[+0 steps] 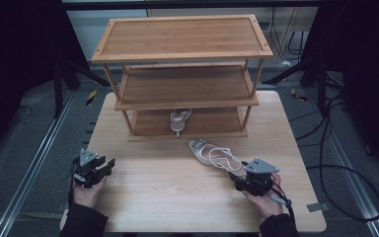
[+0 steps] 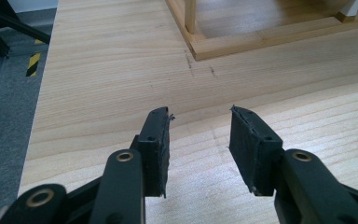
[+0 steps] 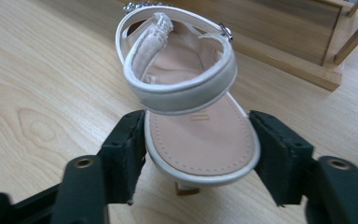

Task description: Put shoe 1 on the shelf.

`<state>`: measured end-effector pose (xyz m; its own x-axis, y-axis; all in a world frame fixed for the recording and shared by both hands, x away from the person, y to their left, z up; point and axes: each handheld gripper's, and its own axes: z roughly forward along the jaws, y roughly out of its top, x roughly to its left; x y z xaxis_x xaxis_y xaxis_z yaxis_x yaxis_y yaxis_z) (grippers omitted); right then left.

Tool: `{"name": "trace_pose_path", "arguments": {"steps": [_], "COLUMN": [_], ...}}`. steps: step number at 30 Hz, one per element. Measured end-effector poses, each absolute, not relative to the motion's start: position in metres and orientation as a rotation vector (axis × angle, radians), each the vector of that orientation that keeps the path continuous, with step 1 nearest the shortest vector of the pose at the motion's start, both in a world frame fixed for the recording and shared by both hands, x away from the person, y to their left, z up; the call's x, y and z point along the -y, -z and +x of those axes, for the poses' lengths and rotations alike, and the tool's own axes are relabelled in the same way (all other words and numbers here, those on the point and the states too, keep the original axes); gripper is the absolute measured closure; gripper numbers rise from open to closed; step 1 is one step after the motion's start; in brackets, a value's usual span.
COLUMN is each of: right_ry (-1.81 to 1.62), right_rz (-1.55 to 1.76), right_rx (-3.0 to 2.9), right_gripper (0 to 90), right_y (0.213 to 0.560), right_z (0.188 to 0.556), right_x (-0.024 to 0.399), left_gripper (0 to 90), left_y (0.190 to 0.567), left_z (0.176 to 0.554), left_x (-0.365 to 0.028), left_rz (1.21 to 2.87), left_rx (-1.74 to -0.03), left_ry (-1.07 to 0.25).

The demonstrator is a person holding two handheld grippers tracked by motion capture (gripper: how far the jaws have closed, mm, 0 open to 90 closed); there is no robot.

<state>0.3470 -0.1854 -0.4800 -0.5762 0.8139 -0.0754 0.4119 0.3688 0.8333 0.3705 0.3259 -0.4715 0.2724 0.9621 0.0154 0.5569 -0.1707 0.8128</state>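
The right gripper [image 3: 198, 154] fingers bracket the sandal [image 3: 191, 100] heel, seemingly just touching, so squeezing comes next; the left gripper [image 2: 199, 149] waits wide, empty.

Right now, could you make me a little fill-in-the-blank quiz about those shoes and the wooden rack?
1. One white sandal already sits on the rack's ____ shelf.
2. The other sandal lies on the table, its heel between the ____ gripper's jaws.
3. The left gripper holds ____.

Missing words: bottom; right; nothing
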Motion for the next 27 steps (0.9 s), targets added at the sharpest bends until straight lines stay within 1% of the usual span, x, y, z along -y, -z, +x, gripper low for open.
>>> {"name": "trace_pose_path", "arguments": {"steps": [3,8,9,11,14,19,23,25,27], "right_ry": [-1.110,-1.109,-1.113,-1.138,-1.126,-1.117,-1.096,-1.089,-1.102], "right_rz": [1.086,1.087,1.102,1.117,1.118,1.121,1.120,1.129,1.145], "right_rx": [-2.160,-2.153,-2.151,-2.124,-2.116,-2.153,-2.156,-2.155,-2.145], "right_gripper": [40.0,39.3,37.6,28.7,23.8,23.2,24.5,27.3,33.1], "right_y": [0.478,0.478,0.478,0.480,0.483,0.489,0.494,0.497,0.498], "right_z": [0.335,0.327,0.328,0.332,0.340,0.353,0.360,0.362,0.364], "right_x": [0.178,0.171,0.171,0.171,0.167,0.153,0.149,0.148,0.147], "left_gripper": [56.7,56.7,56.7,56.7,56.7,56.7,56.8,56.8,56.8], "left_y": [0.471,0.471,0.471,0.472,0.472,0.472,0.472,0.472,0.472], "left_z": [0.370,0.370,0.370,0.370,0.370,0.370,0.371,0.371,0.371], "left_x": [-0.325,-0.325,-0.325,-0.325,-0.326,-0.326,-0.326,-0.326,-0.326], "left_rz": [1.836,1.833,1.835,1.837,1.832,1.838,1.837,1.839,1.840], "left_rx": [-1.371,-1.369,-1.368,-1.368,-1.371,-1.367,-1.370,-1.371,-1.371], "left_ry": [-0.727,-0.723,-0.721,-0.716,-0.712,-0.715,-0.718,-0.717,-0.717]}}
